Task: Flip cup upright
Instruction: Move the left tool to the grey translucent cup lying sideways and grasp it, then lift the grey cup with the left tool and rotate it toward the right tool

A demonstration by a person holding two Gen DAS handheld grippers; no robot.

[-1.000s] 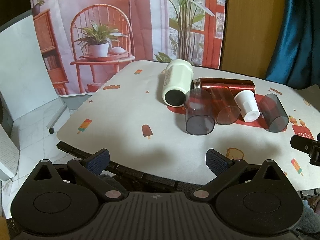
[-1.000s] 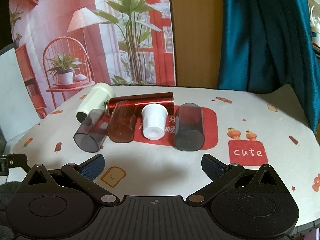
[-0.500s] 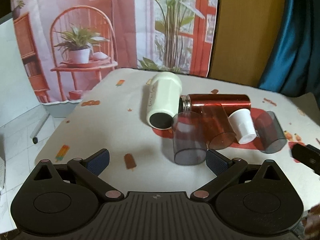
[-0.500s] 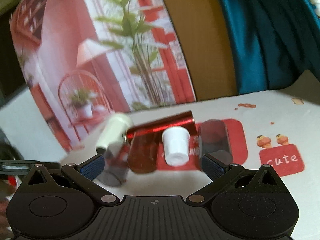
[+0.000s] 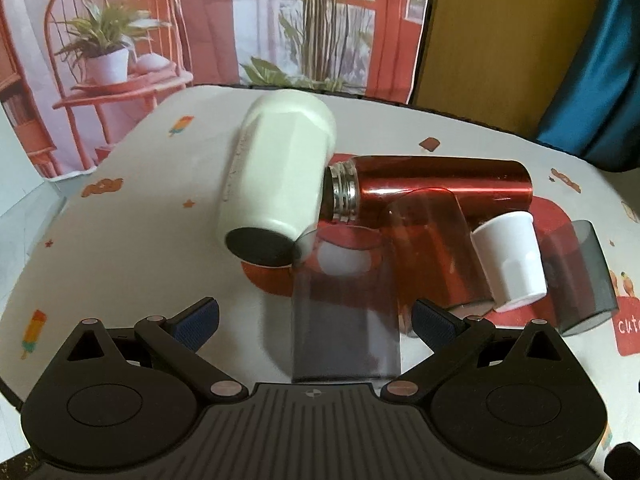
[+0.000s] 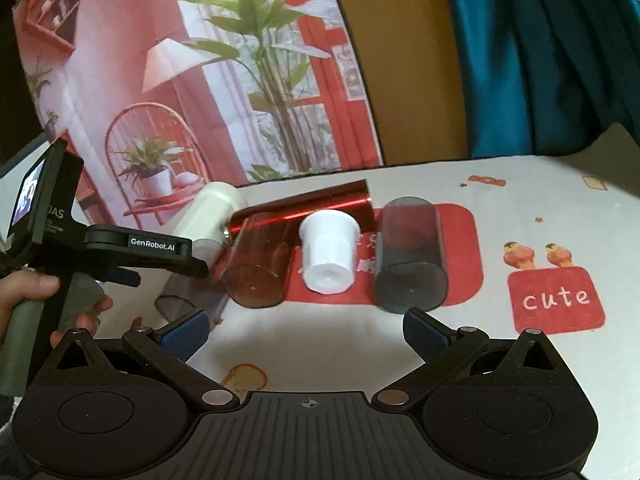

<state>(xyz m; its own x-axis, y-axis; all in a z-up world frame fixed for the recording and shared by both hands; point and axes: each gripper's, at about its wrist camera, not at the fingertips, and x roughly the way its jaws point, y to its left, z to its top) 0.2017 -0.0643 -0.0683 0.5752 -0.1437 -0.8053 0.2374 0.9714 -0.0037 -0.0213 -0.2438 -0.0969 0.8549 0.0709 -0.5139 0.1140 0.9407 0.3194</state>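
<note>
Smoky cup (image 5: 344,312) lying sideways — seemingly empty.

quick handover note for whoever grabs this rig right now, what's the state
Left gripper: open, its fingers straddle the near end of the grey cup, not closed on it.
Right gripper: open, empty, short of the row of cups.
All lie on their sides on the table: cream bottle, red bottle, red cup, white cup, second grey cup.
Done: nothing upright.
Left: grip the grey cup, stand it up.

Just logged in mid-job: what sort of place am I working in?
Likely a home room set up for recording: a table under a cartoon-print cloth, a printed backdrop of a red interior, and a teal curtain behind.
</note>
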